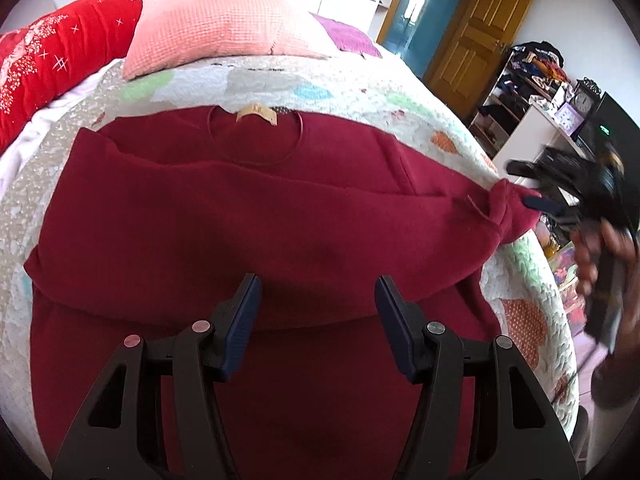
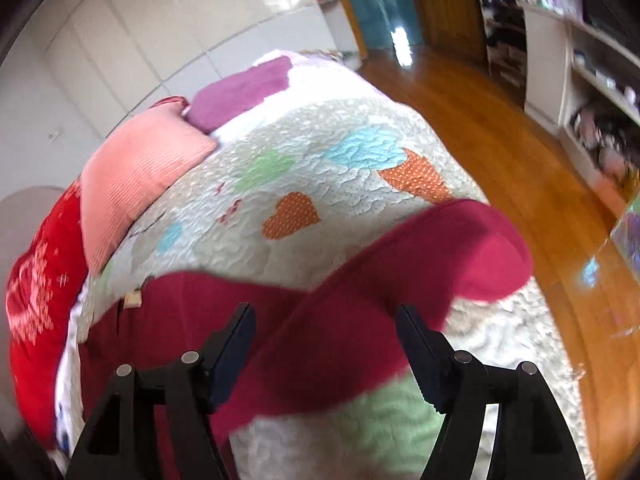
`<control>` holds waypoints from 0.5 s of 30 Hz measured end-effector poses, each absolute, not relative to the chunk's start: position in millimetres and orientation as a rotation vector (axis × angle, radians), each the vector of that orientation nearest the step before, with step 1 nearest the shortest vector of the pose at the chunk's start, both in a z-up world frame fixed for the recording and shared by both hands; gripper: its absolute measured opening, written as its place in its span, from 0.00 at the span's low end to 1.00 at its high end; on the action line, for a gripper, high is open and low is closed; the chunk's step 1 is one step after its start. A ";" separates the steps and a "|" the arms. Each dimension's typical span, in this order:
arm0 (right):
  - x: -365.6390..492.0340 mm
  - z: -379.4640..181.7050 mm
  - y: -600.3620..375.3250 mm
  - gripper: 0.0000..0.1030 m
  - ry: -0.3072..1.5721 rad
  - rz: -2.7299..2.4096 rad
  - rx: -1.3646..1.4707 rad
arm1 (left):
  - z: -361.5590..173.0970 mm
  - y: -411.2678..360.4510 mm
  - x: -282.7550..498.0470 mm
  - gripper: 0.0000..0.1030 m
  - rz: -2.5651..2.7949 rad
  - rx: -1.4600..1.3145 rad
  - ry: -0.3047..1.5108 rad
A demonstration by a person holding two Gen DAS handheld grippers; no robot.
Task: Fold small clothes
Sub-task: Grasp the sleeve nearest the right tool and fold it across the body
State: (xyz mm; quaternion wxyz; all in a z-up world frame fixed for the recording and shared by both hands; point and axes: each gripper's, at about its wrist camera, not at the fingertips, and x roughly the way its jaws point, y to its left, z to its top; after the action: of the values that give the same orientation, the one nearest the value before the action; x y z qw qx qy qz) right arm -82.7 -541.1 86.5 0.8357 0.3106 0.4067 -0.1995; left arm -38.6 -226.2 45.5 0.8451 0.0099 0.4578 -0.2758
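Observation:
A dark red sweater (image 1: 248, 224) lies flat on the quilted bed (image 1: 360, 80), collar and tan label (image 1: 256, 114) at the far side. One sleeve is folded across its chest. My left gripper (image 1: 318, 300) is open and empty just above the sweater's lower middle. My right gripper (image 2: 326, 332) is open over the other sleeve (image 2: 420, 256), which runs between its fingers toward the bed's right edge. In the left wrist view the right gripper (image 1: 560, 200) is blurred at that sleeve's cuff (image 1: 514, 212).
A pink pillow (image 1: 208, 24), a red pillow (image 1: 52, 68) and a purple cloth (image 1: 348, 36) lie at the head of the bed. Wooden floor (image 2: 500, 140), cluttered shelves (image 1: 536, 92) and a wooden door (image 1: 480, 32) are to the right.

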 end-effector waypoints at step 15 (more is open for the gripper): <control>-168.6 66.8 -544.5 0.07 0.907 -0.338 0.585 | 37.9 -217.6 -37.2 0.57 -0.549 0.003 0.979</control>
State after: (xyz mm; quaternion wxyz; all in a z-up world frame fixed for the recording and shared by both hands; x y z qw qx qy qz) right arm -168.6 -544.5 66.8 0.8443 0.2771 0.4297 -0.1603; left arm -37.2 -217.6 37.9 0.8467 0.0016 0.4641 -0.2601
